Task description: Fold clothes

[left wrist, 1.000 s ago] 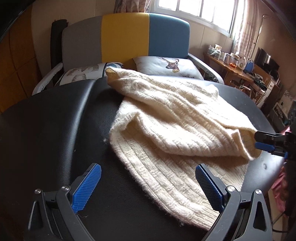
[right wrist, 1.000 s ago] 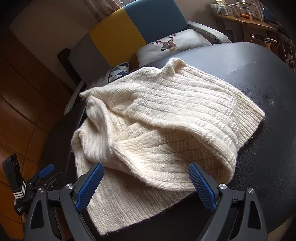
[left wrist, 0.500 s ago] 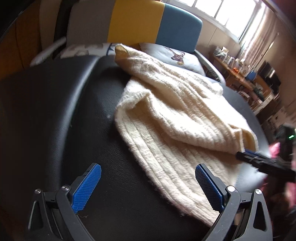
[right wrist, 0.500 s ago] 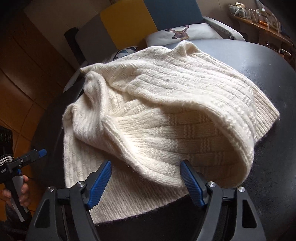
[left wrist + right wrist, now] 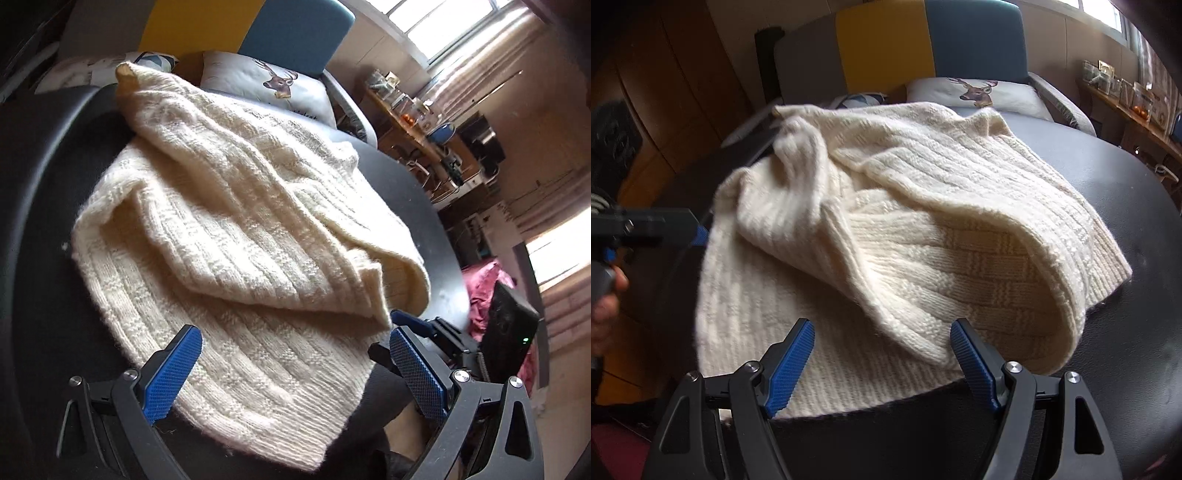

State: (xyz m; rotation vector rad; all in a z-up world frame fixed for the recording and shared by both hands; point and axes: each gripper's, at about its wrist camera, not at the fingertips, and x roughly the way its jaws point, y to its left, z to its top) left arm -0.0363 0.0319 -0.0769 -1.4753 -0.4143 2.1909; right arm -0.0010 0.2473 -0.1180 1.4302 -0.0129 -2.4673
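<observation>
Sweater [image 5: 236,236] of cream cable knit lies rumpled on the black padded table [image 5: 40,229], its upper layer folded over the lower one. Left gripper [image 5: 295,373] stands over the near hem with its blue fingers [image 5: 173,373] spread wide; the bottom layer of the knit runs between them, and the pads press on nothing. Just beyond its right-hand finger, the tip of the right gripper [image 5: 417,325] shows beside the folded edge. Seen from the right wrist, the right gripper [image 5: 882,365] straddles the rolled fold of the top layer: its jaws have just been closing somewhat, the knit sits between the fingers [image 5: 971,365] and reaches both pads, yet whether they pinch it I cannot tell. Far left of that view, a hand [image 5: 604,302] carries the left gripper. Behind the table stands a grey, yellow and blue sofa [image 5: 886,48] with a deer-print cushion [image 5: 975,92]
</observation>
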